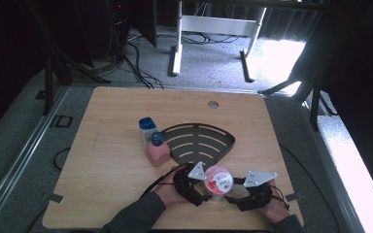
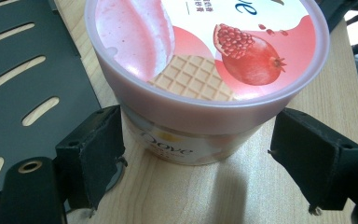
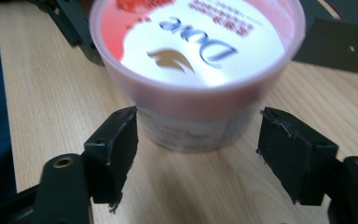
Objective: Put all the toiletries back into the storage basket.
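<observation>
From the high view the tub (image 1: 218, 181) stands between my left gripper (image 1: 200, 190) and right gripper (image 1: 233, 190), in the left gripper view its smooth body (image 2: 186, 142) sits just ahead of my spread fingers (image 2: 98, 149), untouched, and in the right gripper view my released fingers (image 3: 114, 149) flank the light, stiff, probably slippery wall (image 3: 191, 128) below the lid rim, where I should grip.

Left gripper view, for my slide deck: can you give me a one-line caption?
Open left gripper flanks a pink-lidded Dove tub standing on the wooden table.

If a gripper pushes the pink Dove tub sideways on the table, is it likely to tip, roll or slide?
The Dove tub looks squat and stands upright on the wooden table, so it would probably slide rather than tip. Its lid overhangs a narrower body, so jaws may catch under it. The smooth plastic wall may be somewhat slippery.
</observation>
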Action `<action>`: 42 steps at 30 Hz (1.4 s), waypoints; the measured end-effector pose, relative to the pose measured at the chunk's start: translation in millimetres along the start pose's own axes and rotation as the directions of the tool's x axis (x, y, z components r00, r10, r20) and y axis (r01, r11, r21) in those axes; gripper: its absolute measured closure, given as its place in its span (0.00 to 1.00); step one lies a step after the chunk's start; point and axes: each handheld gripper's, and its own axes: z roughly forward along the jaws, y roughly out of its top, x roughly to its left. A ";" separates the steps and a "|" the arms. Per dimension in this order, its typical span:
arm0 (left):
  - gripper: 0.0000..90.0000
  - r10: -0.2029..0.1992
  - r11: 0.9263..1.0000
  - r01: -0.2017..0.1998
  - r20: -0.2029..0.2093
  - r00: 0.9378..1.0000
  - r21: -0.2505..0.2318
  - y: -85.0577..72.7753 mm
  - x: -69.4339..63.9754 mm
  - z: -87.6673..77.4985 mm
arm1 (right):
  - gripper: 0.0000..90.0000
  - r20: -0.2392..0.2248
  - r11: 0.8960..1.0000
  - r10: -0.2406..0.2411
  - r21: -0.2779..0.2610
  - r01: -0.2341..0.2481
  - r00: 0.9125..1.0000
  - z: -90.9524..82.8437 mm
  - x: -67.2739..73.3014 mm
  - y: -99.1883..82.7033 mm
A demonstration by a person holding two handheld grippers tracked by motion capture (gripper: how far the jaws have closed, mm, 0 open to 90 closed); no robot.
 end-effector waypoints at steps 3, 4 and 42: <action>0.19 0.007 1.000 -0.007 -0.005 1.000 0.005 1.1 -0.2 -0.4 | 0.29 -0.011 1.000 -0.012 -0.007 0.012 1.000 0.6 -0.8 1.5; 0.19 0.008 1.000 -0.008 -0.007 1.000 0.002 1.6 -0.4 -0.4 | 0.29 -0.015 1.000 -0.012 -0.011 0.012 1.000 0.5 -1.4 1.6; 0.17 0.054 0.998 -0.055 -0.051 0.997 -0.015 8.3 -5.6 -4.7 | 0.16 -0.041 0.996 -0.083 0.035 0.085 0.996 6.9 -7.3 16.5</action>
